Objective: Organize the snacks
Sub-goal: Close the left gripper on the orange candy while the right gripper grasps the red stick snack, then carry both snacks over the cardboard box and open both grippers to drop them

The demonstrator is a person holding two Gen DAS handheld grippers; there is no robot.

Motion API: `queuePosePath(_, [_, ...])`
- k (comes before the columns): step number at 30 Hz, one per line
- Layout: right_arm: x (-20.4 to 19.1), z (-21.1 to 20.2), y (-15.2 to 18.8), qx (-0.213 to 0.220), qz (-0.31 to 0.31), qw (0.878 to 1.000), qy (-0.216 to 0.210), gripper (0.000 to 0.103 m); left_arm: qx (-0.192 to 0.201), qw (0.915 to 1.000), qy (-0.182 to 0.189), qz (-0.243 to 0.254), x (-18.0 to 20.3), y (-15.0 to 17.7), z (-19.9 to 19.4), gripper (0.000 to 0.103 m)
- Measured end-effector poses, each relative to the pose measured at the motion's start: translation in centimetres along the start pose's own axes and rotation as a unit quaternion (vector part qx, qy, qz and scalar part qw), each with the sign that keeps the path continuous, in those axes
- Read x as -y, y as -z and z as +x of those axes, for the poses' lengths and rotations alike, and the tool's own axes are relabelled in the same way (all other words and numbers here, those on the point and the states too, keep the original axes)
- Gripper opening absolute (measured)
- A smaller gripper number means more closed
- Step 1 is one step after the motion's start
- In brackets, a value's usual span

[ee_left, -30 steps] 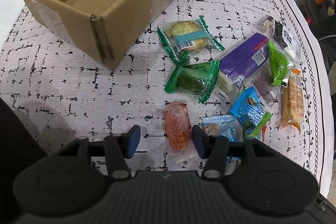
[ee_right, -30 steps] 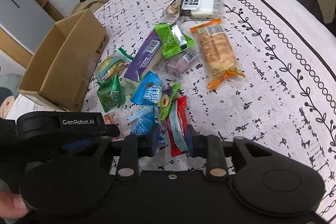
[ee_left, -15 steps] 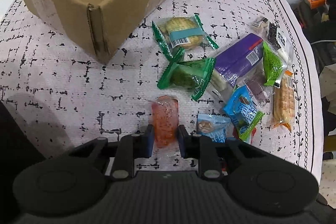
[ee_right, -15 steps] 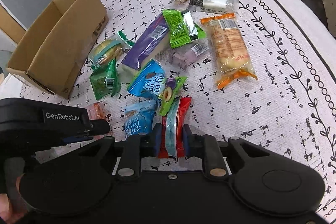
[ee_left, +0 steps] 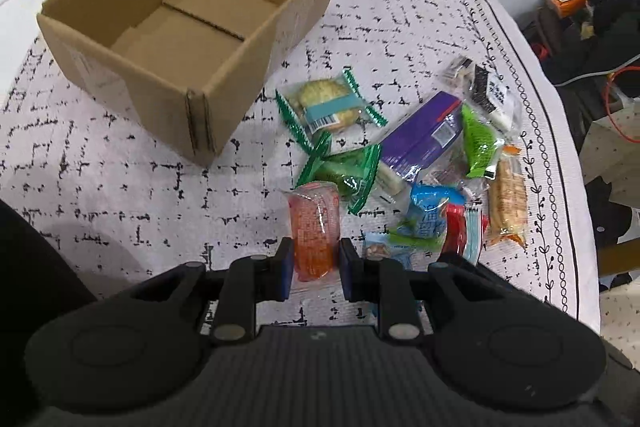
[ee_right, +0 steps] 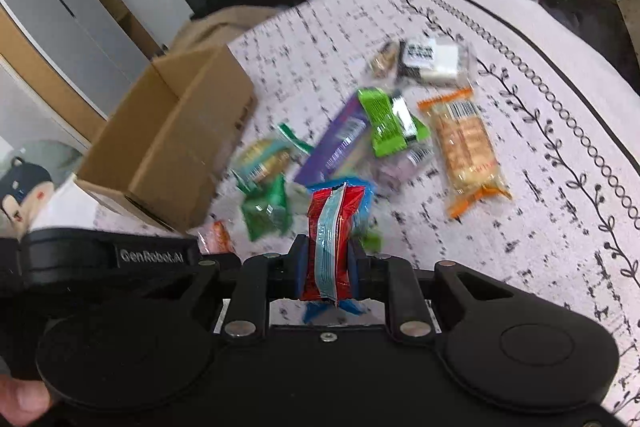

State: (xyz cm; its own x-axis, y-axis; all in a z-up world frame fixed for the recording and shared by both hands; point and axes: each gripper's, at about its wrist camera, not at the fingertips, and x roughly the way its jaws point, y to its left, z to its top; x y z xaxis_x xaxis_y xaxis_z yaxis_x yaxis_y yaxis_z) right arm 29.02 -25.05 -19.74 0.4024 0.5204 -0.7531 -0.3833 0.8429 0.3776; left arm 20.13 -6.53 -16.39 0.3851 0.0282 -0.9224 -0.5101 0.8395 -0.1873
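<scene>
While both tools are loaded, the clutter on the table (ee_left: 120, 187) sits close. The left gripper (ee_left: 313, 269) is clamped on an orange packet (ee_left: 314, 227), raised over the patterned cloth; the right gripper (ee_right: 327, 269) pinches a red packet (ee_right: 332, 243) upright between its fingers. Just beyond the orange packet lies a dark green packet (ee_left: 346, 171), touching a cracker packet (ee_left: 328, 107) with green ends. A purple bar (ee_left: 420, 139), a lime packet (ee_left: 478, 139), a blue packet (ee_left: 428, 215) and a long biscuit packet (ee_left: 506, 199) crowd the right side, overlapping. The open cardboard box (ee_left: 224, 95) stands to the left, near the cracker packet, with nothing inside.
</scene>
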Motion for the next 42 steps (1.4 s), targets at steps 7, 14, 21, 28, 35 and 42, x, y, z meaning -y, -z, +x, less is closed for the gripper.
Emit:
queuePosePath(7, [-0.2,-1.2,-0.7,0.037,0.013,0.999,-0.037,0.02,0.025,0.9992,0.007,0.03,0.1,-0.6,-2.0,0.023])
queuePosePath(14, [-0.7,-2.1,-1.1,0.07,0.022,0.995,-0.063,0.02,0.053,0.9977,0.018,0.037,-0.2,-2.1,-4.3,0.023])
queuePosePath(21, [-1.7,-2.3,-1.7,0.097,0.016,0.991,-0.087,0.02,0.077,0.9962,0.017,0.036,-1.1,-3.8,-5.8,0.023])
queuePosePath(28, [-2.8,-2.1,-2.3,0.119,0.012,0.987,-0.107,0.02,0.091,0.9953,0.012,0.033,-2.8,-5.5,-6.6,0.023])
queuePosePath(35, [-4.8,-0.8,-3.3,0.122,-0.001,0.984,-0.133,0.02,0.094,0.9953,0.011,0.018,-5.0,-7.2,-6.7,0.023])
queuePosePath(42, [-7.4,1.0,-3.9,0.109,-0.014,0.982,-0.153,0.02,0.099,0.995,0.007,0.003,-7.2,-9.2,-6.5,0.023])
